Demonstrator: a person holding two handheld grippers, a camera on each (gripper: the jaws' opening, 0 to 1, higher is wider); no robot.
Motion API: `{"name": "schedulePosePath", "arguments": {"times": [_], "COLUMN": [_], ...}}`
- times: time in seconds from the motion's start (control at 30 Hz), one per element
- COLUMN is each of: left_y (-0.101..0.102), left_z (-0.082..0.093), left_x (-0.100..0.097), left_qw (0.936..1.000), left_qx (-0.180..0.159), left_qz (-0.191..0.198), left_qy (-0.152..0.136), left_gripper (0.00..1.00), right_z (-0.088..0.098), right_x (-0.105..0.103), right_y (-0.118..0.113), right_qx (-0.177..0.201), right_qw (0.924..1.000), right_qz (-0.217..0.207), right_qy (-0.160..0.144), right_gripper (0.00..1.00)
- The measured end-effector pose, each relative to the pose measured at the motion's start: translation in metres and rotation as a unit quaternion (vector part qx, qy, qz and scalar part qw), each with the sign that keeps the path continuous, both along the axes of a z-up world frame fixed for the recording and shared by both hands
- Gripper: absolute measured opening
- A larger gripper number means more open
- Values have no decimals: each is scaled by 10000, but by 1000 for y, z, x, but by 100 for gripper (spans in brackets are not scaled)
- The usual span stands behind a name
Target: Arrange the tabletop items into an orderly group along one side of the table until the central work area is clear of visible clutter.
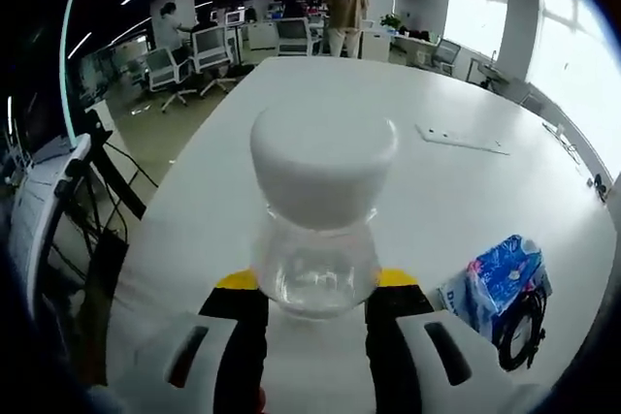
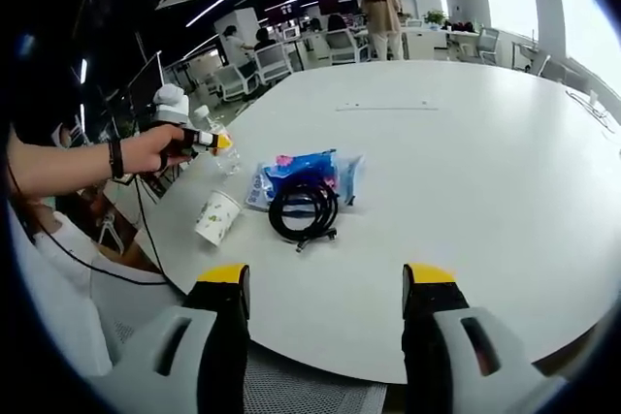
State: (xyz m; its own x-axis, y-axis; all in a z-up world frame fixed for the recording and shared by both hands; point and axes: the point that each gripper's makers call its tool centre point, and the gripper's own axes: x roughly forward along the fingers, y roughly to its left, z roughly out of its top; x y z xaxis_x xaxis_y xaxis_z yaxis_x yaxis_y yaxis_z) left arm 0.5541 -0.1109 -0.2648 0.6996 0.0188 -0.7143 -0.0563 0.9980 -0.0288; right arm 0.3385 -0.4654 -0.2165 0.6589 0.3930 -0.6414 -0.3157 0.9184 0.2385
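Note:
My left gripper (image 1: 315, 283) is shut on a clear plastic bottle (image 1: 320, 172) with a wide white cap, held upright above the white table (image 1: 320, 94). In the right gripper view a hand holds that left gripper (image 2: 199, 140) over the table's left edge, the bottle (image 2: 226, 158) hanging at its tip. A blue tissue pack (image 2: 306, 172) lies near that edge with a coiled black cable (image 2: 303, 208) resting against it. A paper cup (image 2: 216, 217) lies on its side beside them. The pack (image 1: 500, 276) and cable (image 1: 519, 322) also sit low right in the left gripper view. My right gripper (image 2: 325, 283) is open, holding nothing.
A flat white panel (image 1: 461, 138) sits flush in the tabletop further along, also seen as a panel (image 2: 386, 107) past the pack. Office chairs (image 1: 170, 70) and desks stand beyond the far end, where a person (image 1: 344, 12) stands. The table's near edge (image 2: 320, 361) runs under my right jaws.

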Motion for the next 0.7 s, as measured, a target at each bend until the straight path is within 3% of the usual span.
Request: {"name": "schedulePosePath", "arguments": {"times": [0.4,0.47,0.53,0.7], "left_y": [-1,2,-3,-9], "left_z": [-2,0,4,10], "left_x": [-2,-4,-3,-9], "left_qw": [9998,10000,9998,9997], "left_qx": [61,65,-166,-64], "left_qz": [-165,-35,10,-200], "left_qy": [90,-16,-106,-132], "left_gripper": [40,45,56,57], "right_z": [-1,0,1,1], "right_x": [-4,-4,-4,-6], "right_y": [-7,-7,-8,-12], "right_qx": [73,74,93,101], "right_qw": [9999,9999,9999,9998], "right_qz": [-66,-72,-93,-147], "right_qy": [-27,-45,-65,-82], "right_gripper": [61,61,61,61]}}
